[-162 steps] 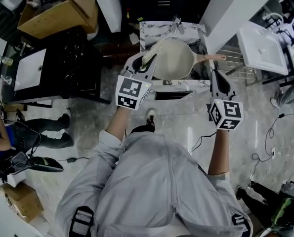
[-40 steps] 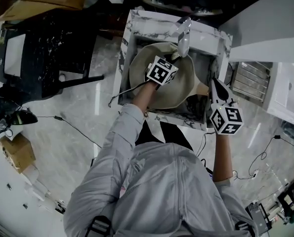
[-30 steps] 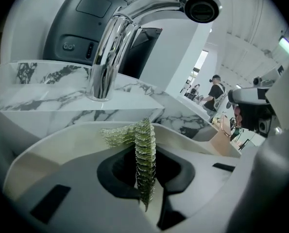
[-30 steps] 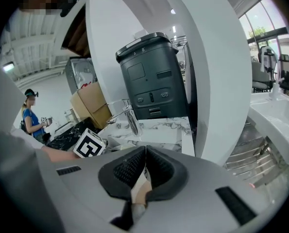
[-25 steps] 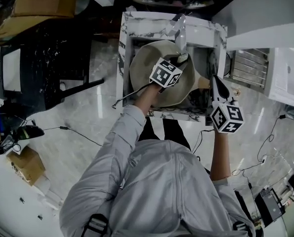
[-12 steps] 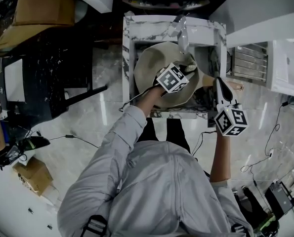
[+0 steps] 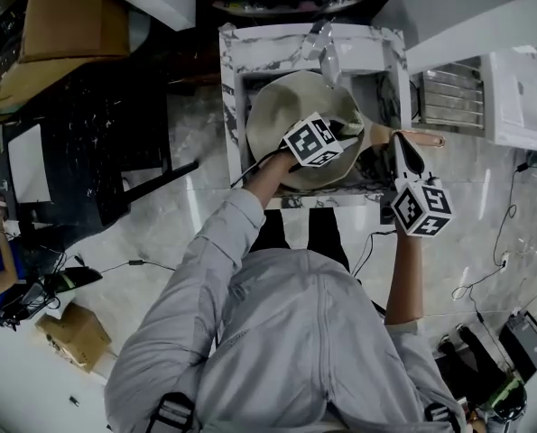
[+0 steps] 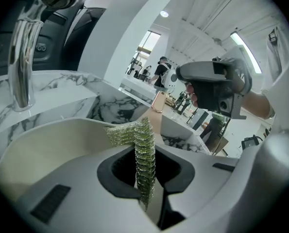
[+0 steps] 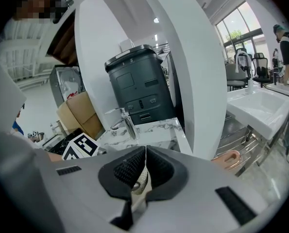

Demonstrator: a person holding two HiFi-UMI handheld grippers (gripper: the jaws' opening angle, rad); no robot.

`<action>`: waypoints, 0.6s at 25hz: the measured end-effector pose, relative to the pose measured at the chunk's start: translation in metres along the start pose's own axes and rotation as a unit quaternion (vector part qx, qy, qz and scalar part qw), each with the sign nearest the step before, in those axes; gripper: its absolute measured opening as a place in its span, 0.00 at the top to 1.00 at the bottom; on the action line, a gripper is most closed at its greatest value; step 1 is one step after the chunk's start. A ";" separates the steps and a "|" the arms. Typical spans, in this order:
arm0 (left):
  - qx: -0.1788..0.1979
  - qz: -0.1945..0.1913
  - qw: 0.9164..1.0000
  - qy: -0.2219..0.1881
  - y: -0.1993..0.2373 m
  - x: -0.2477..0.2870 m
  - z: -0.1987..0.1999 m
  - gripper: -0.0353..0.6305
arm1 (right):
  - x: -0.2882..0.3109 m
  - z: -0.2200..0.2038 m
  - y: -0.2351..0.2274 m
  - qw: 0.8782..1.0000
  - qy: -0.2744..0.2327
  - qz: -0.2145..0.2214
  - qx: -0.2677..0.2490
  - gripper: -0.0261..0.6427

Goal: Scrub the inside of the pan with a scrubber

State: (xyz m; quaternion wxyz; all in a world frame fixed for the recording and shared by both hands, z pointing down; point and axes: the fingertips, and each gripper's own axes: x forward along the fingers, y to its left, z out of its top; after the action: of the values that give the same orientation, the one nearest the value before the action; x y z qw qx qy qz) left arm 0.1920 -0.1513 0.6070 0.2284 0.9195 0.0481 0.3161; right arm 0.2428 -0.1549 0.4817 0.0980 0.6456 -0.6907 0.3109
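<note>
A cream pan [image 7: 291, 106] lies in the marble sink [image 7: 234, 79] in the head view. My left gripper [image 7: 342, 135] reaches inside the pan near its right side, shut on a green-gold mesh scrubber [image 8: 143, 152]. The left gripper view shows the pan's pale inner wall [image 8: 57, 147] just beyond the left gripper [image 8: 144, 155]. My right gripper [image 7: 400, 146] is shut on the pan's handle [image 7: 420, 137] at the sink's right edge. In the right gripper view a piece of the handle [image 9: 138, 178] shows between the right gripper's [image 9: 145, 166] pads, and the handle's tan end [image 9: 227, 158] sticks out to the right.
A chrome faucet [image 7: 327, 48] stands at the sink's back rim, close above the pan. A wire rack [image 7: 449, 97] and a white basin [image 7: 521, 79] lie to the right. A black bin [image 9: 139, 86] stands behind the sink. Cardboard boxes [image 7: 60, 16] sit at far left.
My left gripper went from the pan's left rim into the pan and has slid rightward across the inside with the scrubber. The right gripper has kept its hold on the handle.
</note>
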 end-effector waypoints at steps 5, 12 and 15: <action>0.023 -0.048 0.999 0.008 -0.021 -0.004 -0.004 0.85 | -0.005 -0.002 0.001 1.000 0.005 -0.015 0.002 0.91; 0.057 -0.084 0.994 0.033 -0.045 -0.005 -0.017 0.85 | -0.015 -0.010 0.004 1.000 0.006 -0.024 -0.001 0.91; 0.064 -0.103 0.991 0.048 -0.055 -0.008 -0.027 0.85 | -0.019 -0.011 0.005 1.000 0.001 -0.024 -0.004 0.91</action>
State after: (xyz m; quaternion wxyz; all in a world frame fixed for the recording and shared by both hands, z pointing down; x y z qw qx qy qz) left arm 0.1723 -0.0939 0.5967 0.1981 0.9061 0.1739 0.3309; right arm 0.2377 -0.1326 0.4785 0.1091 0.6614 -0.6760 0.3061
